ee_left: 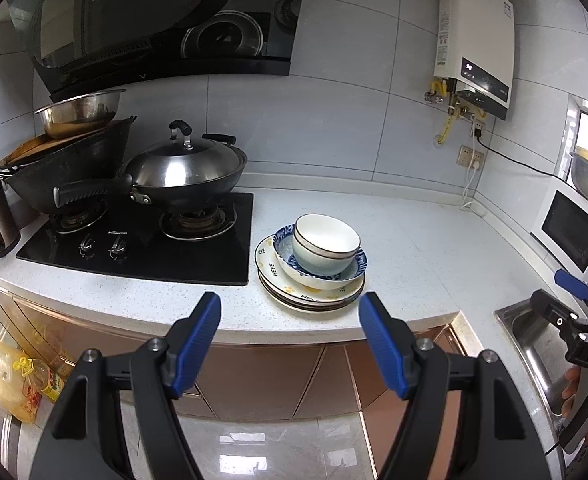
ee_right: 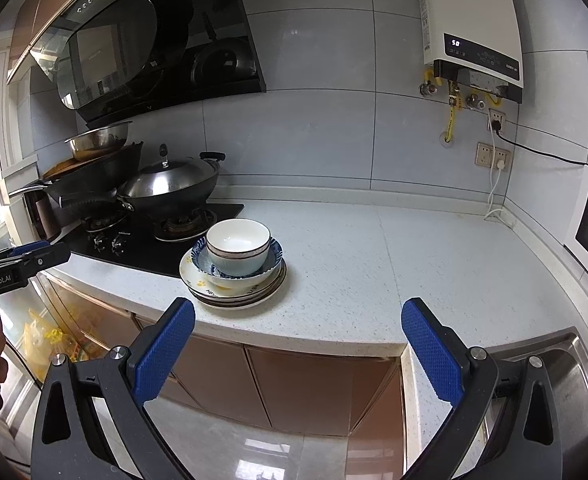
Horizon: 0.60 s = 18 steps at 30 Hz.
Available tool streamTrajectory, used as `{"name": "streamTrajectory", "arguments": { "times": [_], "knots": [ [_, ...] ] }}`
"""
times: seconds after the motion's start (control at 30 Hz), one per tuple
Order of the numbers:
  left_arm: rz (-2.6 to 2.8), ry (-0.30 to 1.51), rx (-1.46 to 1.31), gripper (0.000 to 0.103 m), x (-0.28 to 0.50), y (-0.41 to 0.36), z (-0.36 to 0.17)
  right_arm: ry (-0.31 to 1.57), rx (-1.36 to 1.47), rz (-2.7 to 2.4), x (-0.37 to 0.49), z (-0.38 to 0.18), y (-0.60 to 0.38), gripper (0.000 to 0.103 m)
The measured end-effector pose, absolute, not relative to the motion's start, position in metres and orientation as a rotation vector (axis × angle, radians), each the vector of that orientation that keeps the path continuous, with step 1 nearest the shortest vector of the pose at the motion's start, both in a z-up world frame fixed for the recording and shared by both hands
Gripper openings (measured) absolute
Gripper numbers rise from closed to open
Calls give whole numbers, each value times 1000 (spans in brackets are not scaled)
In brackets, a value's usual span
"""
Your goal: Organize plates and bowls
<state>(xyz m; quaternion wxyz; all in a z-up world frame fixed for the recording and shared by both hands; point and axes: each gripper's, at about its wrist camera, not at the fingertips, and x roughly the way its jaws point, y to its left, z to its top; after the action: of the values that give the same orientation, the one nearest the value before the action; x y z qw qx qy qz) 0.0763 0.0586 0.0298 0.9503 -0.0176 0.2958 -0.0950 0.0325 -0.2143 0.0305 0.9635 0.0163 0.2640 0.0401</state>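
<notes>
Left wrist: left gripper (ee_left: pixel 290 312) open, empty, off the bench (ee_left: pixel 413 240) near edge. Dish stack (ee_left: pixel 311 268) upright beside the hob (ee_left: pixel 142 248): white bowls (ee_left: pixel 325 244) in a blue-patterned bowl (ee_left: pixel 357 266) on "HEYE" plates (ee_left: pixel 270 258).
Right wrist: right gripper (ee_right: pixel 297 322) open, empty; stack far-left of it; left tool reads "GenRobot.AI".

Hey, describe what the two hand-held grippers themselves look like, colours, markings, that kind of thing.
Both match: the left hand-held gripper and the right hand-held gripper have black angular linkage arms with silver pivot pins and blue textured pads on the fingers. Seen from the opposite camera, the left body reads "GenRobot.AI" in white, the right "DAS". A thin dark cable trails below the right one.
</notes>
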Motion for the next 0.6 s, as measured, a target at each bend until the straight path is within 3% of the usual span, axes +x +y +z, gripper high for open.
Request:
{"name": "streamTrajectory", "arguments": {
  "times": [0.6],
  "knots": [
    [-104,561,-48,71,76,60,35,539,19,86,32,30,-213,102]
  ]
}}
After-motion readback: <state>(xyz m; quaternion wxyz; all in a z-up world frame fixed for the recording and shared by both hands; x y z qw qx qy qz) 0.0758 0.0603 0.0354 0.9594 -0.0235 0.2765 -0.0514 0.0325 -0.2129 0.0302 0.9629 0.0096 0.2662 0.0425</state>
